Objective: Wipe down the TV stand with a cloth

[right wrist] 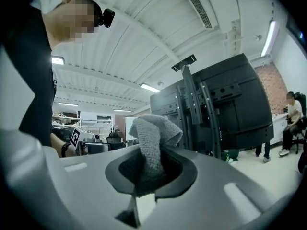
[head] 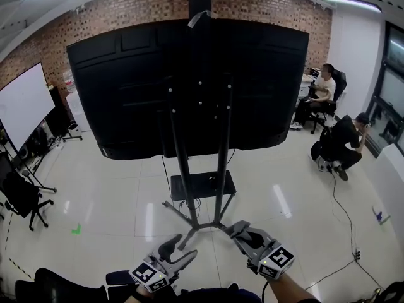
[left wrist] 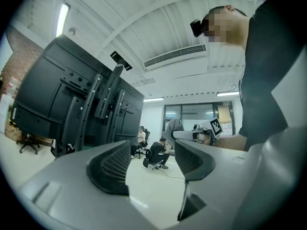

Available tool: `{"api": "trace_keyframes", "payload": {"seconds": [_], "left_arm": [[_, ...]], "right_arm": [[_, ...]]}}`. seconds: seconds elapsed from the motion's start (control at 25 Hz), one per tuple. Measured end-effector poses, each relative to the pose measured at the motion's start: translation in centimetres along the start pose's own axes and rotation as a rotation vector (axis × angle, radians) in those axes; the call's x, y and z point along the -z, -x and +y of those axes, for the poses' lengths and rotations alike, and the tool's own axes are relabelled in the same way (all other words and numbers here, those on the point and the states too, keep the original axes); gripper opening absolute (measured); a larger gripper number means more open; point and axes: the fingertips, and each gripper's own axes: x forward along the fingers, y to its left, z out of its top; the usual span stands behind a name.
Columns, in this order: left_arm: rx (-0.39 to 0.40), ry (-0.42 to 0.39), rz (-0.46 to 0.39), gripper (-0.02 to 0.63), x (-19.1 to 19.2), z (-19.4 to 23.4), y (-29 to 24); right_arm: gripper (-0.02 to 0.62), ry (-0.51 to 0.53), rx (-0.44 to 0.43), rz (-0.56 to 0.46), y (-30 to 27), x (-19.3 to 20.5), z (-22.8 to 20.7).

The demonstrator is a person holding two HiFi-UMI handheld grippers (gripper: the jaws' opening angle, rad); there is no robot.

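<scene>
Grey towelling cloth (right wrist: pixel 153 133) clamped in your right gripper (right wrist: pixel 151 164): press it flat along the black metal TV stand (head: pixel 178 156); left gripper (left wrist: pixel 152 161) gapes empty.

Cloth (right wrist: pixel 154 133): lower end buried between right gripper (right wrist: pixel 149 176) jaws. TV stand (head: pixel 197 188): near foot tip behind left gripper (head: pixel 183 248), head view. Whiteboard (head: pixel 22 103) cut by left edge
</scene>
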Motion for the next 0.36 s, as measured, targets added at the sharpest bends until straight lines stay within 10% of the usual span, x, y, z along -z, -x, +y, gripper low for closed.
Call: {"api": "trace_keyframes", "payload": {"seconds": [0.36], "left_arm": [[0.008,-0.019,-0.038,0.311,-1.4,-2.2,-1.1]], "right_arm": [[0.035,0.014,-0.034,0.008,2.2,-0.5,0.1]]}}
